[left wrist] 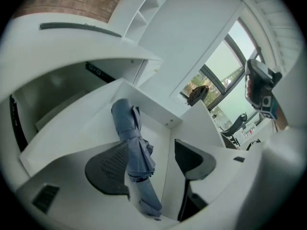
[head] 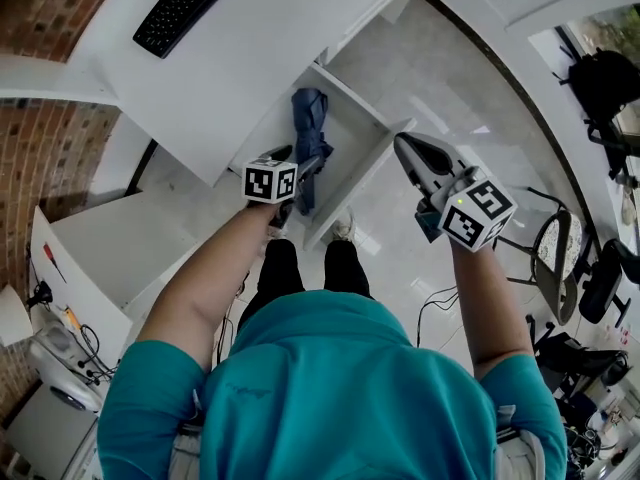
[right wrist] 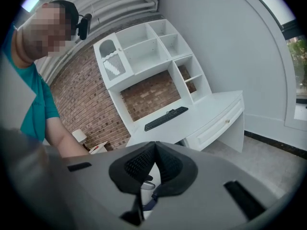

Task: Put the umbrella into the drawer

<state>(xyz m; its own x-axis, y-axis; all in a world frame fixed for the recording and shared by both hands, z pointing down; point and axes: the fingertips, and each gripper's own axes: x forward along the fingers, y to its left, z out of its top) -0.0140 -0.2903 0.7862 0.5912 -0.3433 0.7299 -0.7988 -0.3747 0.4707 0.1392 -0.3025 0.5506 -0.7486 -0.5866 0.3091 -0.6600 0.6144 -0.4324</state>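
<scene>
A folded blue umbrella lies lengthwise inside the pulled-out white drawer under the desk. My left gripper hangs just above the drawer's near end with its jaws wide apart. In the left gripper view the umbrella shows between the two pads, lying on the drawer floor, and neither pad presses on it. My right gripper is held to the right of the drawer, over the floor. In the right gripper view that gripper has its pads together with nothing between them.
A black keyboard lies on the white desk above the drawer. The person's feet stand at the drawer's front. Black office chairs stand to the right. White shelving rises against a brick wall.
</scene>
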